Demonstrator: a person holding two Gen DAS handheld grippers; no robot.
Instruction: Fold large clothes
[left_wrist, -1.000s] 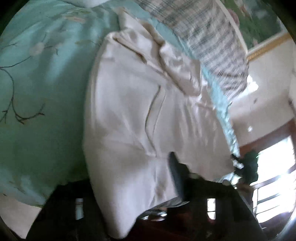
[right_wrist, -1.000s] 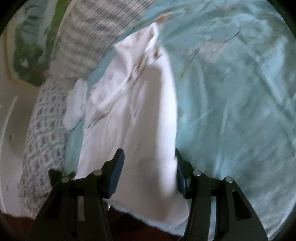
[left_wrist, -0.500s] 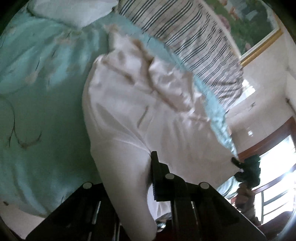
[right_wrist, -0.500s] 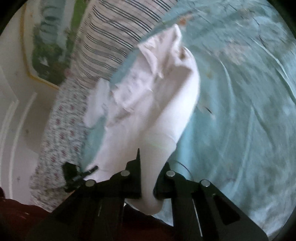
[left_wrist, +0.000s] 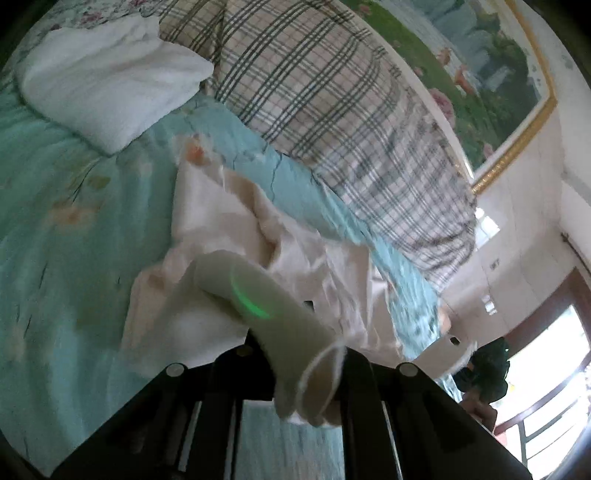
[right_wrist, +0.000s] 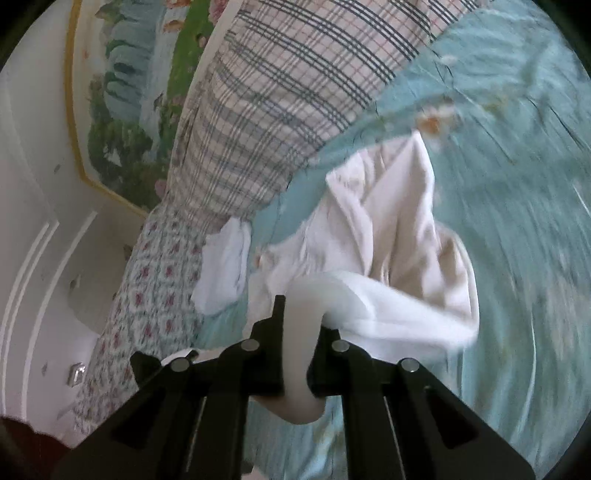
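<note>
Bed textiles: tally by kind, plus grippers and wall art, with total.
Cream garment pinched by both grippers: 1
Folded white cloth: 1
Plaid pillow: 1
Floral quilt: 1
Teal bedsheet: 1
Grippers, left gripper and right gripper: 2
Framed painting: 1
Total: 8

Cream cotton garment (left_wrist: 229, 236): you have one.
Black two-finger grippers: you hold two, left (left_wrist: 295, 354), right (right_wrist: 297, 354).
Folded white towel (left_wrist: 107, 77): one.
Plaid quilt (left_wrist: 332, 96): one.
Gold-framed painting (left_wrist: 491, 62): one.
</note>
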